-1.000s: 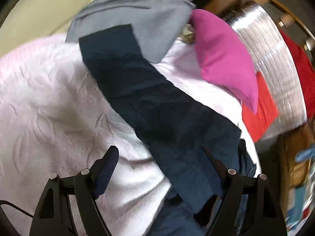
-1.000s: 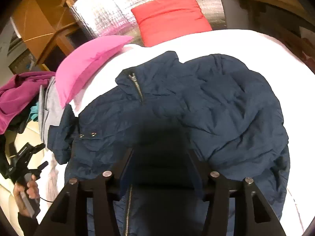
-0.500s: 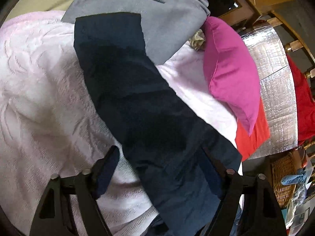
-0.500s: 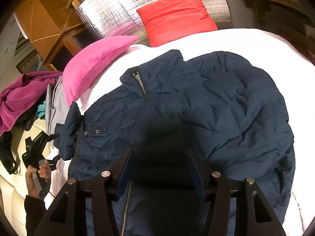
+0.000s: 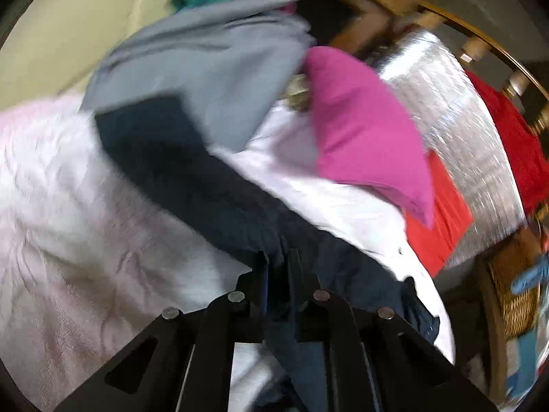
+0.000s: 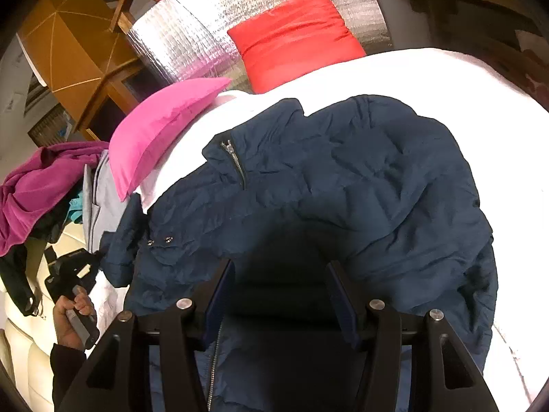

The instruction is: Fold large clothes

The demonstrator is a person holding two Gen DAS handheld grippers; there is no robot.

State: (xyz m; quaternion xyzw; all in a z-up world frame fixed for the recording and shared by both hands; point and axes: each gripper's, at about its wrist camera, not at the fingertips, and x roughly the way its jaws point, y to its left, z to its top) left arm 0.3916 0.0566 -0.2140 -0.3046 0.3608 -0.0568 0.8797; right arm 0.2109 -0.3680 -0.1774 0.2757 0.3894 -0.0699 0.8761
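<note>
Bed (image 6: 446, 79) with white textured cover; silver quilted foil panel (image 6: 192, 37) at its head, with red cushion (image 6: 295, 31) and pink cushion (image 6: 164, 127). Wooden furniture (image 6: 79, 51) behind; cream sofa (image 5: 68, 34) alongside; wicker basket (image 5: 514, 274) beside bed.

Navy jacket (image 6: 360, 185), pink pillow (image 6: 161, 130) (red pillow (image 6: 295, 34) behind), white bedspread (image 6: 446, 79)

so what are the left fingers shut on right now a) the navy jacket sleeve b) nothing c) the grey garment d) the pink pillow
a: in the left wrist view the left fingers are pinched together on the navy jacket sleeve, apart from the pink pillow.
</note>
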